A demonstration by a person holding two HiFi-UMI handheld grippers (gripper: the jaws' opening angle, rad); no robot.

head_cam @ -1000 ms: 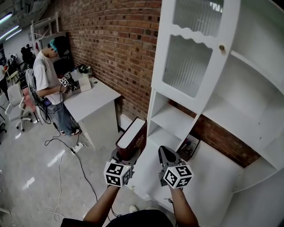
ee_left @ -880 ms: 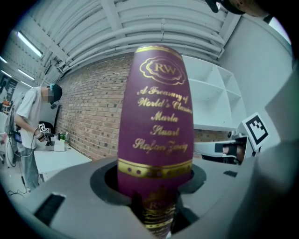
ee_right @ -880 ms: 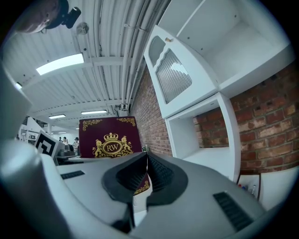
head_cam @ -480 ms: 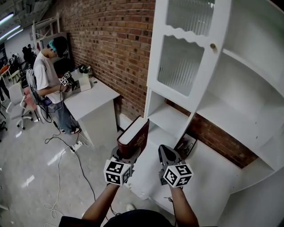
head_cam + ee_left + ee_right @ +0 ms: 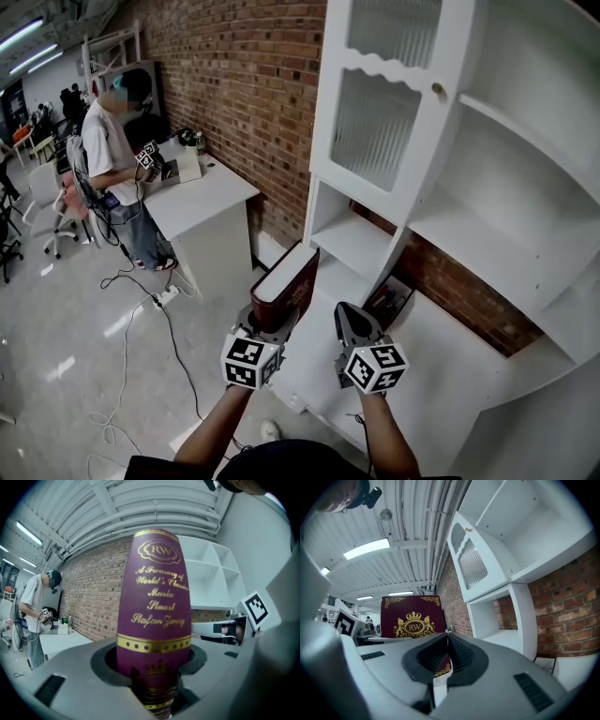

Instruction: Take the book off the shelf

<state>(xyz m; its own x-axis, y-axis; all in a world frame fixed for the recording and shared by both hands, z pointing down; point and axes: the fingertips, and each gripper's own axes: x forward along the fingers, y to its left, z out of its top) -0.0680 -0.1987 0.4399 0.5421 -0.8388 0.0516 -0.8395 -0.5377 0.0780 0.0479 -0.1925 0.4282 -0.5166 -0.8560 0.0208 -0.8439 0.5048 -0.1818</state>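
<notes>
The left gripper (image 5: 264, 326) pinches the book (image 5: 284, 289) by its covers at the spine, and the right gripper (image 5: 350, 323) beside it is closed and empty. The book stands just before the shelf (image 5: 356, 246). It looks a stiff, heavy, glossy hardback, so grip deep.

In the upper left of the frame, a person (image 5: 111, 155) in a white T-shirt stands at a white desk (image 5: 202, 202) set against a red brick wall (image 5: 253, 84). A white power strip (image 5: 167, 296) and loose cables (image 5: 175, 354) lie on the pale floor at left. An office chair (image 5: 53, 199) stands behind the person.
</notes>
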